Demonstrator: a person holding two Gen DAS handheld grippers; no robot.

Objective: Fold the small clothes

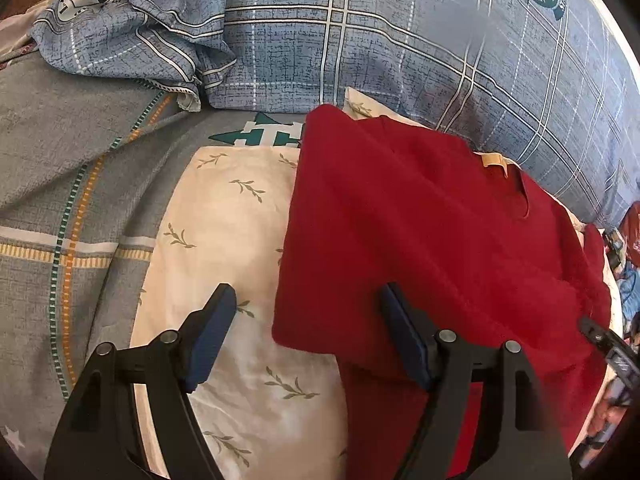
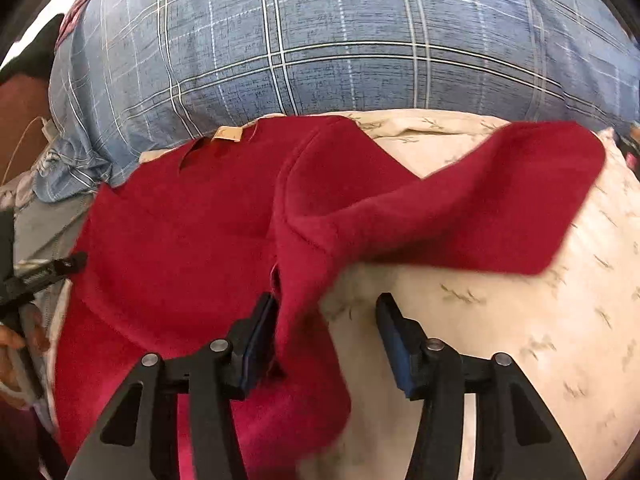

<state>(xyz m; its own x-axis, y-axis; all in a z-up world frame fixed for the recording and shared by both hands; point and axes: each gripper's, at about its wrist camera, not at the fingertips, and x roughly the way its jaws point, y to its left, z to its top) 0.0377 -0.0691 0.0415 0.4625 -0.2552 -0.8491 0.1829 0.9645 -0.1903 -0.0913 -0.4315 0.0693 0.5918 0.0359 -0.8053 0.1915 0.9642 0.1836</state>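
A small red knit sweater (image 1: 420, 232) lies on a cream leaf-print cloth (image 1: 224, 240) on the bed, neck label toward the far side. Its left sleeve is folded in over the body. My left gripper (image 1: 308, 304) is open and empty, straddling the sweater's left edge near the hem. In the right wrist view the sweater (image 2: 180, 240) has its right sleeve (image 2: 480, 212) spread out to the right. My right gripper (image 2: 326, 316) is open above the sweater's right side edge, and a fold of red fabric lies between its fingers.
A big blue plaid pillow (image 1: 400, 40) lies behind the sweater and also shows in the right wrist view (image 2: 340, 40). A grey plaid bedsheet (image 1: 60, 200) lies to the left. The left gripper's body (image 2: 36, 276) shows at the right view's left edge.
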